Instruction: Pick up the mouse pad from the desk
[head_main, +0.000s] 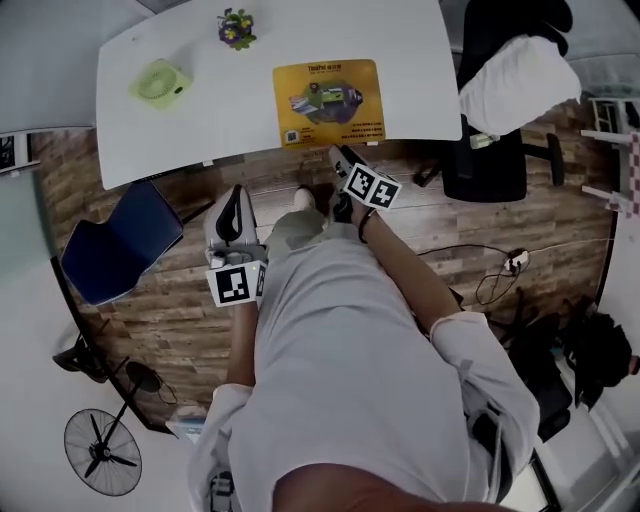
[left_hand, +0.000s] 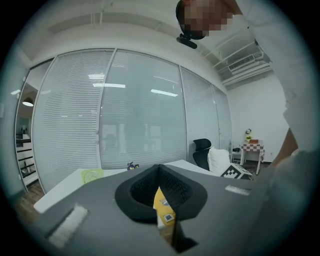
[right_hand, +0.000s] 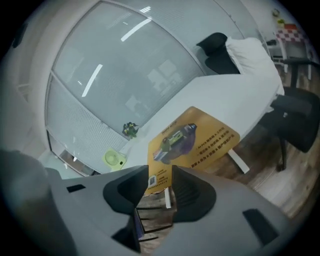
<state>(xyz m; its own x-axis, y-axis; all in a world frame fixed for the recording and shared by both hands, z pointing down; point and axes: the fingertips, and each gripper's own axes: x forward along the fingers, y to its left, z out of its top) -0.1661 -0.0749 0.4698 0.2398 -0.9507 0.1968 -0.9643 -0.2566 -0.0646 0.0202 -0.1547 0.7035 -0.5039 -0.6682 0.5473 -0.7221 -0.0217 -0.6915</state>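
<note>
OK, mouse pad (head_main: 327, 100) lies flat at the front edge of the desk (head_main: 190, 130). Right gripper (right_hand: 160, 172) has jaws spread, empty, pointing at it from just off the desk. Left gripper (left_hand: 159, 170) has jaws pressed together.

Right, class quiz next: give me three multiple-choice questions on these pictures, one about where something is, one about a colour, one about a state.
1. Where does the mouse pad lie?
A on the floor; B on the desk, near its front edge; C on the chair.
2. What colour is the small fan on the desk?
A green; B red; C black.
3. How do the right gripper jaws stand?
A shut on the mouse pad; B apart, holding nothing; C shut on a pen.

Answers: 1 B, the head view shows it flat on the desk. 2 A, it is pale green. 3 B, the right gripper view shows a gap between the jaws, with the mouse pad lying beyond them.
</note>
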